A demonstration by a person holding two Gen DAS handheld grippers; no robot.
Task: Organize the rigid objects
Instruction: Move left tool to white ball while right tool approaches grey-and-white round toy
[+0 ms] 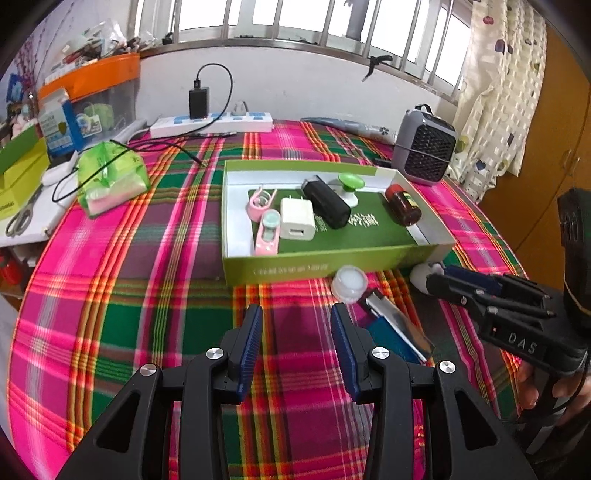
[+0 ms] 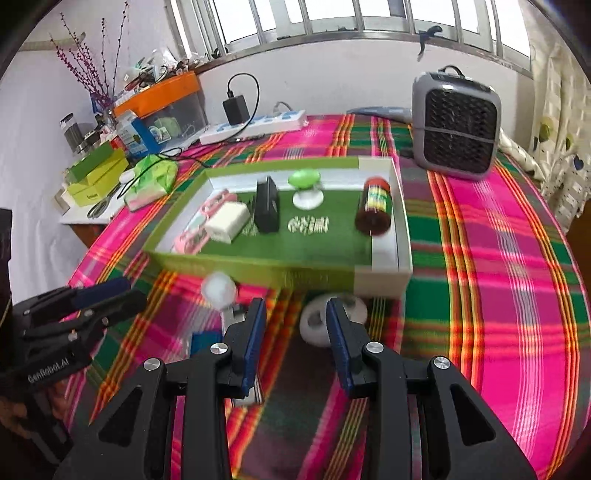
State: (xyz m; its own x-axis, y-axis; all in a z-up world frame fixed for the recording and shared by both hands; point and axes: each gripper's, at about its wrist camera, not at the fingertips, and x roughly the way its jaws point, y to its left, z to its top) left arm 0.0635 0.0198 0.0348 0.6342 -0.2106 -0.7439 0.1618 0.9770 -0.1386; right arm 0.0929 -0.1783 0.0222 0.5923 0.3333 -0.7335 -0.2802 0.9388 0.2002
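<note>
Surface: plaid cloth (image 1: pixel 147 295) | room: barred window (image 1: pixel 295 18) | left tongs (image 1: pixel 297 314), right tongs (image 2: pixel 295 306) apart, empty

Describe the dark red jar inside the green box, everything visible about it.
The dark red jar is a small cylinder that looks like translucent plastic or glass with dark reddish contents, a red cap and a yellow-green printed label around its body. It lies on its side at the right end of the green box, on the green insert, close to the white inner wall. Its cap points towards the back of the box. It lies apart from the other items, and neither gripper touches it.
</note>
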